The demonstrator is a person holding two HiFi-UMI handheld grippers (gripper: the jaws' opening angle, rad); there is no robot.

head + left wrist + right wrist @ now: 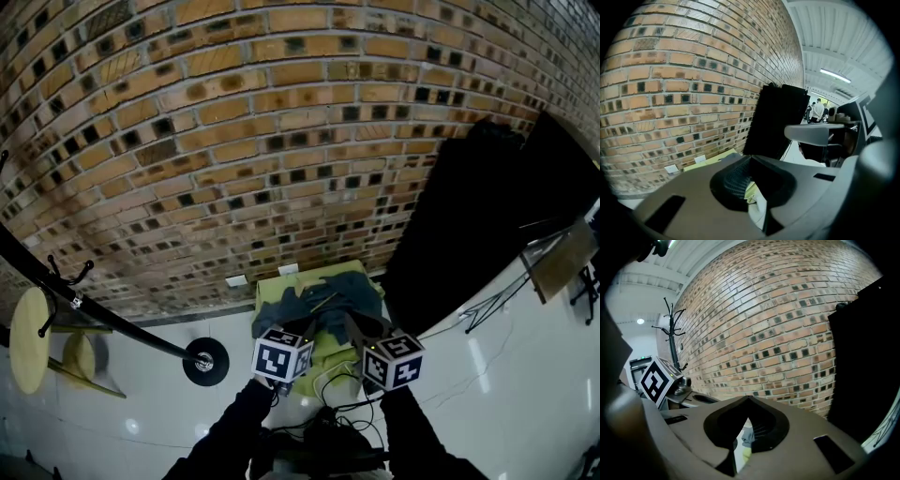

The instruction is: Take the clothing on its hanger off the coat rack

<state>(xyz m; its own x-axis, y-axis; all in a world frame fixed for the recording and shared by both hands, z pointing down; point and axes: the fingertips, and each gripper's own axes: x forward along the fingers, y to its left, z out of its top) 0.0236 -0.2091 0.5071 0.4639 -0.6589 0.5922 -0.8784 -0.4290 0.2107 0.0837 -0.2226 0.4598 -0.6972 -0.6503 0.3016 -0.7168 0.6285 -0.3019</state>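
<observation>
Both the left gripper (751,157) and right gripper (749,398) were closed, empty, above grey clothing (328,302) lying across the yellow table (270,292).

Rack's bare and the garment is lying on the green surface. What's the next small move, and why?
Probably just draw both grippers back and stop: the clothing lies on the yellow-green surface, the coat rack hooks are bare, and the left gripper and right gripper are shut, apparently on nothing.
</observation>
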